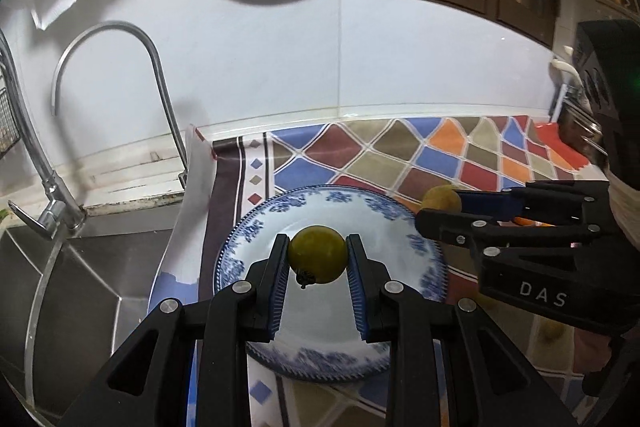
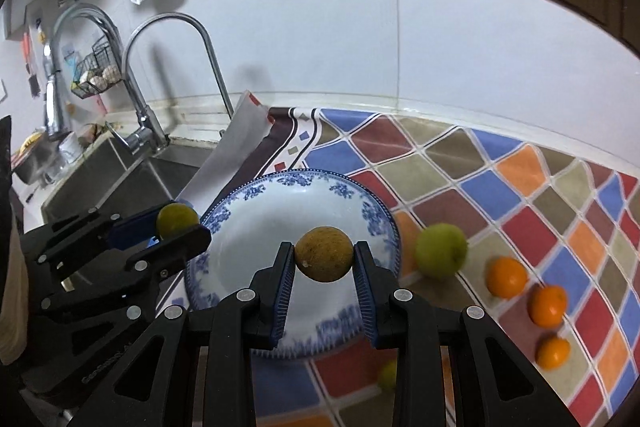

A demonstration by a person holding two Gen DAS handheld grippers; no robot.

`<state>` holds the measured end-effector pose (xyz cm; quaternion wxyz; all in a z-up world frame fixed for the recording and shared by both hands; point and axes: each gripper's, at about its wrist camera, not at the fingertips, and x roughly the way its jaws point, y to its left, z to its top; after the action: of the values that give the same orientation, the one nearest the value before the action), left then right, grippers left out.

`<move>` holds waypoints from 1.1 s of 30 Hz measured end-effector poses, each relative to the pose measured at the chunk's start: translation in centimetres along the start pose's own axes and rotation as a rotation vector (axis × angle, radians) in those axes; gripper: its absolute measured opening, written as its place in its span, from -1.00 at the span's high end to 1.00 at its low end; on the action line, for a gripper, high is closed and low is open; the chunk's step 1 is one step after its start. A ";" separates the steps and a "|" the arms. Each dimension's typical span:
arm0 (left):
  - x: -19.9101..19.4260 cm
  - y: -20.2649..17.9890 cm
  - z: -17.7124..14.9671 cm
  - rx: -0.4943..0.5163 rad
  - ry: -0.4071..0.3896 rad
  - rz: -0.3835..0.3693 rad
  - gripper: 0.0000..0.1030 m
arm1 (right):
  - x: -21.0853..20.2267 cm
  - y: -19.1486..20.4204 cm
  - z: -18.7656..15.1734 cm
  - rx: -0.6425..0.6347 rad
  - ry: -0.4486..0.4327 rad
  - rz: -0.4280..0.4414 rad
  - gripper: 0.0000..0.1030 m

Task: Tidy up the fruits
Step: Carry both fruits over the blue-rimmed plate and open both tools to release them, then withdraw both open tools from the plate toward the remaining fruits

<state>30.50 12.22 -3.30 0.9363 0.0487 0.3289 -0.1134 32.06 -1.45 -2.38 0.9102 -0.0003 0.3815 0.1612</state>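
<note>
A: What does each gripper hold, and where is the plate?

B: The left gripper [image 1: 318, 259] is clenched on a yellow-green fruit [image 1: 318, 254], its stem end facing down. The right gripper [image 2: 324, 261] grasps a brownish round fruit [image 2: 324, 254]. Both fruits hang above the blue-and-white plate [image 2: 256, 199], which sits on a patterned cloth [image 2: 460, 179] beside the sink [image 1: 100, 267]. The plate looks bare inside

A: So the step in hand is placing both fruits on the plate?

B: That is my reading. The right gripper's fruit is over the middle of the plate; the left gripper's fruit hangs over the plate's sink-side rim in the right view

A: How should the placing be done well?

B: Lower each fruit until it nearly touches the plate's floor, then loosen the fingers gently. Round fruit rolls, so a drop from height may send it over the shallow rim. Set them apart so the grippers do not collide, and bring the left one further inward first

A: What waits afterwards?

B: On the cloth to the right lie a green apple [image 2: 441, 253], three oranges [image 2: 506, 277] and a small yellowish fruit [image 2: 387, 375], partly hidden
</note>
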 end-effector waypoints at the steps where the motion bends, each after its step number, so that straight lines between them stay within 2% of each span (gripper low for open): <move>1: 0.5 0.2 0.1 -0.001 0.004 0.003 0.45 | 0.7 -0.1 0.4 -0.002 0.010 0.008 0.40; 11: 7.1 2.8 1.2 -0.022 0.099 0.004 0.45 | 8.4 -1.4 2.9 -0.017 0.124 0.007 0.40; 18: 10.3 3.5 0.7 -0.039 0.174 -0.012 0.45 | 11.2 -1.8 2.9 -0.008 0.192 0.008 0.40; 26: 10.5 3.9 0.7 -0.054 0.185 -0.006 0.41 | 11.7 -1.9 2.9 0.003 0.202 0.007 0.39; 31: 8.6 3.8 1.2 -0.062 0.164 0.001 0.34 | 10.3 -1.8 3.0 0.004 0.176 -0.004 0.38; 33: 7.3 3.5 1.4 -0.060 0.149 0.009 0.25 | 9.1 -1.6 3.0 0.002 0.154 -0.009 0.38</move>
<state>37.75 14.10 -6.74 0.9107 0.0303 0.4008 -0.0955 40.60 0.05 -6.83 0.8788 -0.0136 0.4507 0.1565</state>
